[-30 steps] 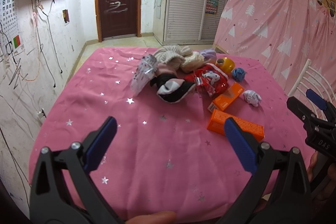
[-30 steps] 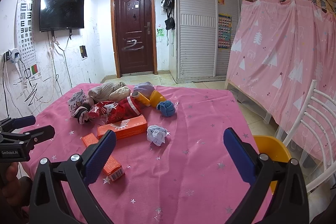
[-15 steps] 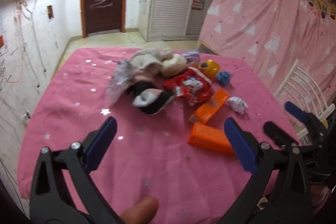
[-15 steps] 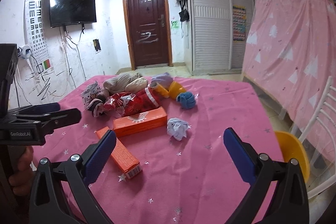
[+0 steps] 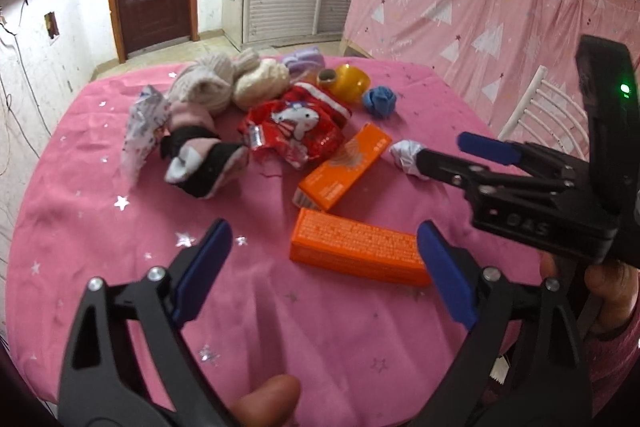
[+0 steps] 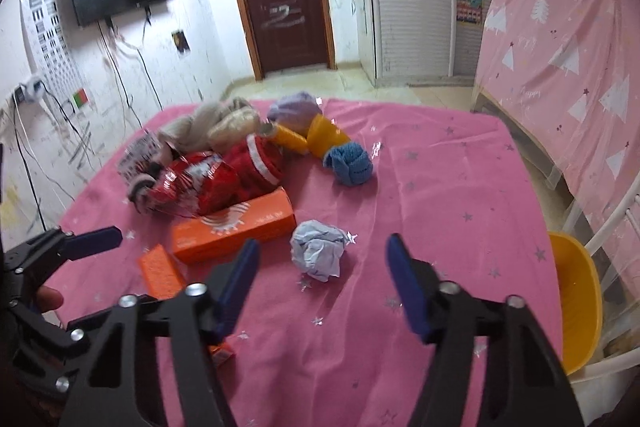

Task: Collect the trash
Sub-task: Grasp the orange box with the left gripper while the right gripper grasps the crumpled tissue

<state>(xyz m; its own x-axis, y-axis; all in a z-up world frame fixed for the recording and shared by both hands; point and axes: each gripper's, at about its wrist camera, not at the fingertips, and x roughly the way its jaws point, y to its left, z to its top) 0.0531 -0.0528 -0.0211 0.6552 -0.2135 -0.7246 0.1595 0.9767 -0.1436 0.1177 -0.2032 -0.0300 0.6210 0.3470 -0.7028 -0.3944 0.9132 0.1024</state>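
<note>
While both claws hang over the pink table (image 5: 100, 211), quick rundown of what I'd go for:

Paper wad: crumpled pale ball (image 6: 318, 253) on the near right of the cloth, just past the right claw (image 6: 322, 269). Looks featherlight and squishy, so I'd pinch it straight across the middle. It should crush rather than slip.

Near box: orange carton (image 5: 356, 253) lying flat, its right end hidden behind one pad of the left claw (image 5: 324, 269). Probably light, stiff card; grab it across the short width, not the length.

Far box: second orange carton (image 5: 344, 167) just beyond it, angled toward the heap. Same deal.

Red wrapper: shiny foil bag (image 5: 292, 131) by the heap's near edge. Likely crinkly and slick, so bite a bunched fold.

Left claw: wide, nothing between the pads; the jaws have just been closing a little.

Right claw: about half spread, empty, the paper wad just ahead of the tips; its jaws have just been closing a lot.

Counts: two orange boxes, one paper wad, one red wrapper, one printed silver wrapper (image 5: 142, 131) at the left of the heap, one blue cloth ball (image 5: 380, 101), one yellow tape roll (image 5: 346, 81).

Soft heap: socks and knits (image 5: 208, 83) at the far middle. I can't count them cleanly.

Yellow bin: tub (image 6: 576, 307) off the right edge of the table. My guess is trash goes there.
</note>
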